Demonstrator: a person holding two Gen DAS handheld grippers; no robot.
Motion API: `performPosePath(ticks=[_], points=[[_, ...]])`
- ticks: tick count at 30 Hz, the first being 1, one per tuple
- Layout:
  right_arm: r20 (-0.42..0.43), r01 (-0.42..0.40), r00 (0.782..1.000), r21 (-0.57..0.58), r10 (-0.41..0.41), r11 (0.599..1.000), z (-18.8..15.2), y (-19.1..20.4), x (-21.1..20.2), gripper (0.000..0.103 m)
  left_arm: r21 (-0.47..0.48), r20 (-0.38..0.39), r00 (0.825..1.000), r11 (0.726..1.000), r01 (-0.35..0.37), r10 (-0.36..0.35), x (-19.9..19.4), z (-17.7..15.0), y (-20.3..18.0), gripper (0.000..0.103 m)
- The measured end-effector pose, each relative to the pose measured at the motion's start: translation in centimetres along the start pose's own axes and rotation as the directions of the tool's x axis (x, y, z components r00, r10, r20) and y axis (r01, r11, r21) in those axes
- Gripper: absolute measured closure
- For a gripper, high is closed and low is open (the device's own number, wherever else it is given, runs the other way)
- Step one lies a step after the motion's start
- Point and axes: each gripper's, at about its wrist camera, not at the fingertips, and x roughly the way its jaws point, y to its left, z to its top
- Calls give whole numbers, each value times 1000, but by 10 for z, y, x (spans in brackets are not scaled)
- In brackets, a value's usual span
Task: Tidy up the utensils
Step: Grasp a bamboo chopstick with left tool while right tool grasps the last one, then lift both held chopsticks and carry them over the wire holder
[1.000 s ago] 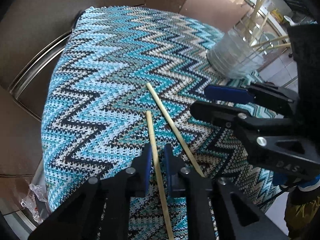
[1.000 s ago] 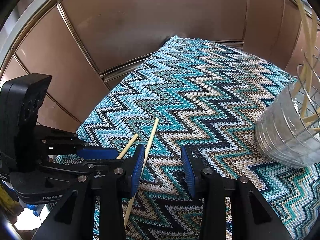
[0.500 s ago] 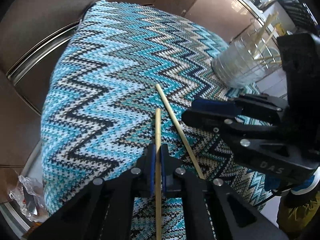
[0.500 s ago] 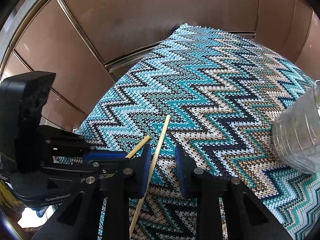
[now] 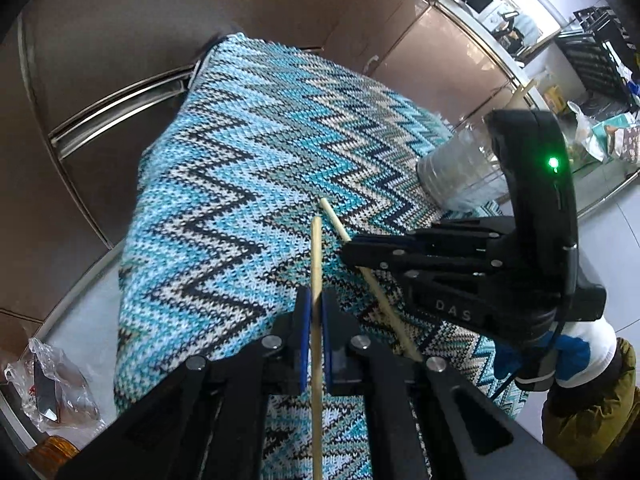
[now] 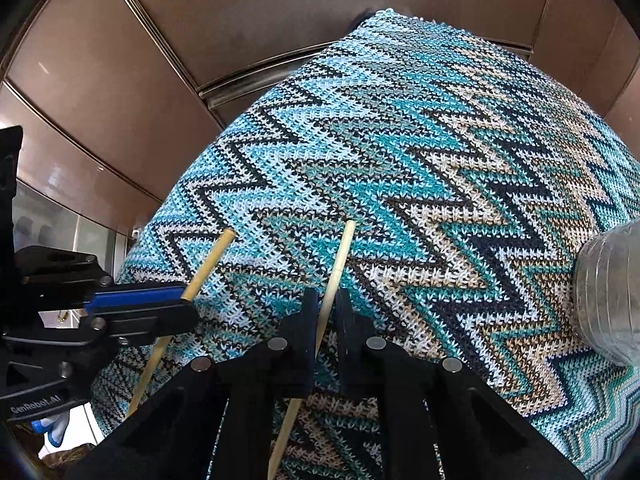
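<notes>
Two pale wooden chopsticks sit over a blue zigzag knitted cloth. My left gripper is shut on one chopstick, which points forward between its blue pads. My right gripper is shut on the other chopstick. In the left wrist view the right gripper comes in from the right, holding its chopstick. In the right wrist view the left gripper shows at the left with its chopstick. A clear ribbed cup stands to the right, with at least one stick in it.
The cloth covers a table with brown panels and a metal rail behind it. A crumpled plastic bag lies at the lower left. The cup is at the right edge of the right wrist view.
Both grippers have closed onto their chopsticks, left first, then right. Both chopsticks now appear lifted a little off the cloth.
</notes>
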Motion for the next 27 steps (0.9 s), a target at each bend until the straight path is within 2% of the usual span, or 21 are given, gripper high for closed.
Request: performPosePath(ticks=[5,9,13,18,23,27], points=[[53,9,999,4,-9,1000,-12,4,-23,98,22,71,997,999,-36,35,-24,-10,-9,98],[138,7,990,11,-8,1000,-31,6,-54,98,59,151,985,994,-91,81,-48,-22,-29,98],[229,14,973,14,-17,1000,-59,9,-87,98,101,219,969,985,-140,115,-67,-33,-52,98],[338,17,941,48,-32,999,-95,11,-124,98,156,297,944,968,-195,142,-89,-47,-85,98],[449,14,892,78,-48,997,-125,11,-159,98,211,357,922,949,-236,150,-106,-61,-116,98],[512,21,856,101,-70,995,-148,9,-183,98,241,383,912,938,-249,144,-115,-70,-135,98]])
